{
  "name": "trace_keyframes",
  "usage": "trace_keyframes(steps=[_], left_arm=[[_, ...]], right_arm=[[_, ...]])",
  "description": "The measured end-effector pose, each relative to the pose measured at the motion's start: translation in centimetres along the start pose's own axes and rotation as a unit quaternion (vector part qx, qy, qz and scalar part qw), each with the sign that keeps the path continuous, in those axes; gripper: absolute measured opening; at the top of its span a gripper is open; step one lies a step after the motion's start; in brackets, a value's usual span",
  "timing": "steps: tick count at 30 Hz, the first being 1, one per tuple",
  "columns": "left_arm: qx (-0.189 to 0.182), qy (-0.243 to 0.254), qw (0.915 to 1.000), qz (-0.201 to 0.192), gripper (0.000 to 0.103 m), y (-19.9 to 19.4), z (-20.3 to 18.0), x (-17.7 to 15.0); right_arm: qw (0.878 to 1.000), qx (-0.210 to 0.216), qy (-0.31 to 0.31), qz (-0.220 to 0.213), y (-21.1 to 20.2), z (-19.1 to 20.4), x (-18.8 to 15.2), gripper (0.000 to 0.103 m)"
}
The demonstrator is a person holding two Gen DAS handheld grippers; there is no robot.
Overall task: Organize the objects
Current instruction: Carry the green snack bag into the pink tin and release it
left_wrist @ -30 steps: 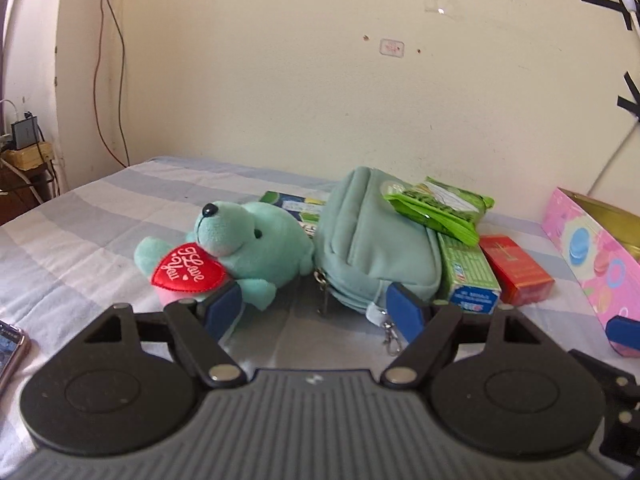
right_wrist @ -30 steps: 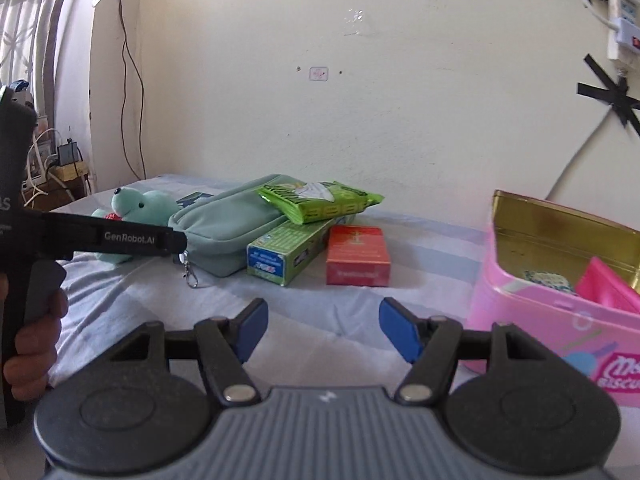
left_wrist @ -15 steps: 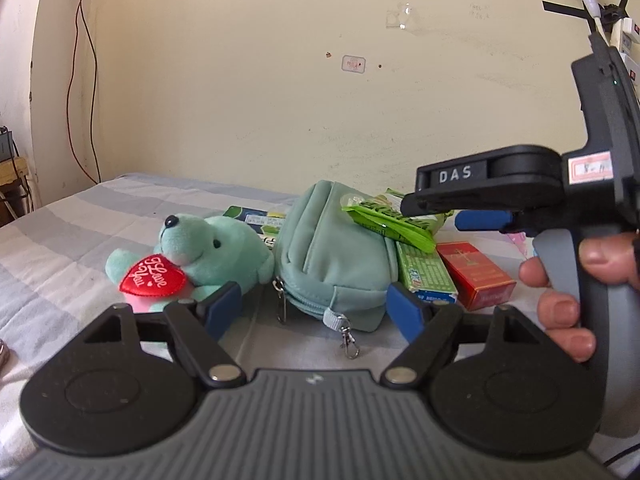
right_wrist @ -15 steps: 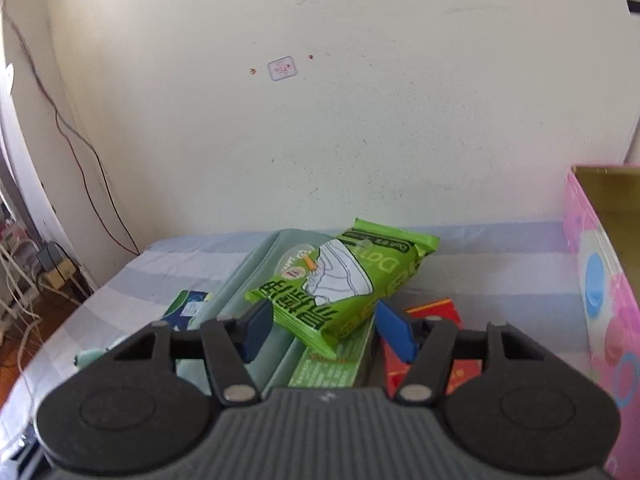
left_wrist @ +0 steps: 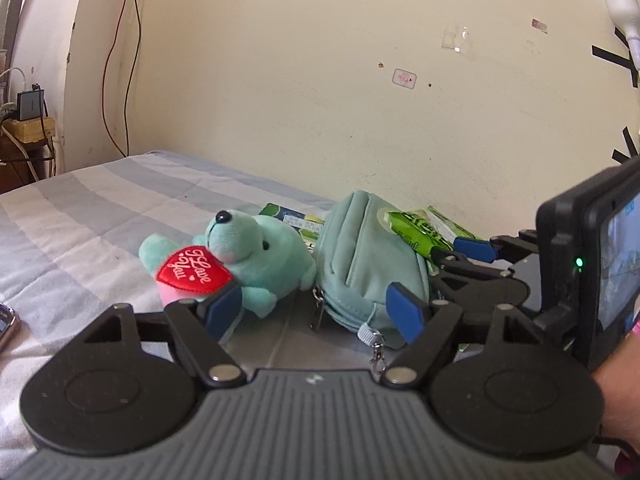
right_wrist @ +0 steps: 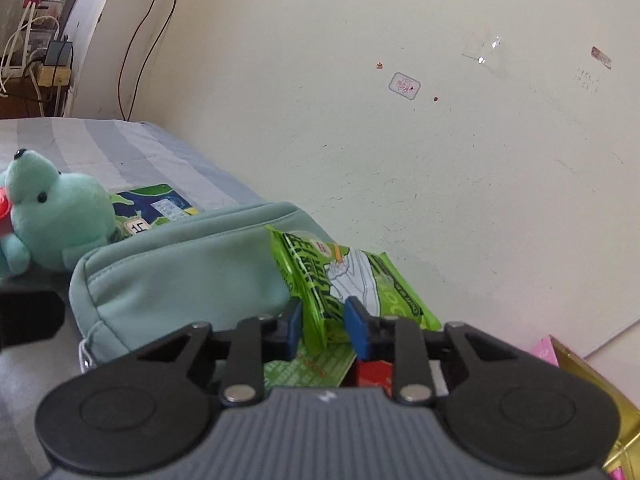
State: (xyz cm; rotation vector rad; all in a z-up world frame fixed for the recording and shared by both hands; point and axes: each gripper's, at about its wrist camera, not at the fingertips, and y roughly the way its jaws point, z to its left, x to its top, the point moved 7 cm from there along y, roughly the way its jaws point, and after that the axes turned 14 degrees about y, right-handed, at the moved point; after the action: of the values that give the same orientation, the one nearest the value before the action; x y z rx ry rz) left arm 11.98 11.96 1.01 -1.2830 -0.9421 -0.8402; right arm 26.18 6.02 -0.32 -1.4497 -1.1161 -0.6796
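A green snack packet (right_wrist: 344, 280) leans on a teal pouch (right_wrist: 180, 272). My right gripper (right_wrist: 322, 322) is shut on the packet's near edge; it also shows in the left wrist view (left_wrist: 460, 252), gripping the packet (left_wrist: 420, 230). My left gripper (left_wrist: 316, 310) is open and empty, low over the bed in front of the teal pouch (left_wrist: 368, 264) and a teal plush bear (left_wrist: 244, 260) with a red heart. A green box (right_wrist: 308, 368) and a red box (right_wrist: 370, 372) lie under my right gripper.
A striped bedsheet (left_wrist: 100, 208) covers the bed against a cream wall. A blue-green packet (right_wrist: 156, 208) lies behind the bear (right_wrist: 52, 220). A pink tin (right_wrist: 592, 380) with gold inside stands at the right. A phone (left_wrist: 6, 322) lies at the left edge.
My right gripper moved down onto the green packet and closed on its edge. My left gripper stayed open and shifted its view slightly left.
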Motion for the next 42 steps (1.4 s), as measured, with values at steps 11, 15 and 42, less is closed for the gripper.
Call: trace_keyframes(steps=[11, 15, 42], left_arm=[[-0.021, -0.026, 0.9994, -0.007, 0.081, -0.1, 0.6, 0.1], [-0.068, -0.035, 0.9971, -0.007, 0.081, -0.1, 0.0, 0.0], [-0.279, 0.019, 0.9570, 0.076, 0.050, -2.3, -9.3, -0.3]], right_arm=[[0.997, 0.044, -0.059, -0.023, -11.5, -1.2, -5.7, 0.010], [0.992, 0.095, -0.087, 0.000, -16.8, -1.4, -9.2, 0.015], [0.935, 0.216, 0.270, 0.073, -16.9, -7.2, -10.0, 0.033]])
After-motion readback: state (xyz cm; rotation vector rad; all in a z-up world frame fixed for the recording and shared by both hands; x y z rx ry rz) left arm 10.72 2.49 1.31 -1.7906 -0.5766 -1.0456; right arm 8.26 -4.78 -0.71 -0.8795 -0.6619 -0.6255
